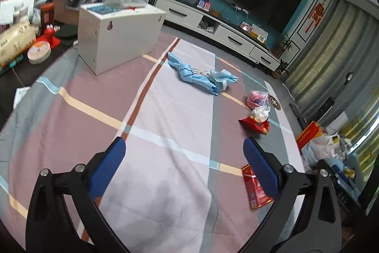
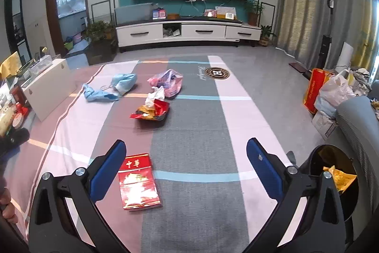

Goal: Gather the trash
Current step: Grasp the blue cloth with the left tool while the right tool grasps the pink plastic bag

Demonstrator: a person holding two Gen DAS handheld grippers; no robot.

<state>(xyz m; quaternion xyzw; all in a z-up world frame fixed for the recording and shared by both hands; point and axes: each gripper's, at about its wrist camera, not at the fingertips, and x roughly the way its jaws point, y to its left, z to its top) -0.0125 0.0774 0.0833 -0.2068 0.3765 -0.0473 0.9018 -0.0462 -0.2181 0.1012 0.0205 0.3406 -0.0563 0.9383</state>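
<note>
- Judging progress: the collection looks barely begun; a black bin (image 2: 336, 184) past the right edge of the patterned cloth (image 2: 189, 134) already holds a yellow wrapper (image 2: 340, 179), while four pieces of litter lie on the cloth uncollected.
- Both tools are empty: the left gripper (image 1: 184, 153) has its blue fingers spread wide over bare cloth, gripping nothing; the right gripper (image 2: 186, 155) is likewise spread wide, with nothing between its fingers.
- Nearest item: a flattened red cigarette carton (image 2: 138, 181) lies near the front edge of the cloth, just beside the right gripper's left finger and apart from it; in the left wrist view the same carton (image 1: 255, 189) is partly hidden behind that gripper's right finger.
- Middle of the cloth: a torn red and gold snack wrapper (image 2: 151, 112) with crumpled white plastic (image 2: 155, 96) on it; touching or just behind that, a pink plastic bag (image 2: 168, 81).
- Toward the far left corner: a crumpled blue garment or sheet (image 2: 111, 88) with a thin cord, near a white box (image 1: 118, 32) standing at the left edge.
- Left to do, as I read it: carton, wrapper, pink bag and blue piece each need lifting and carrying to the bin; the carton seems the likeliest first pick, being closest to the right gripper and to the bin.
</note>
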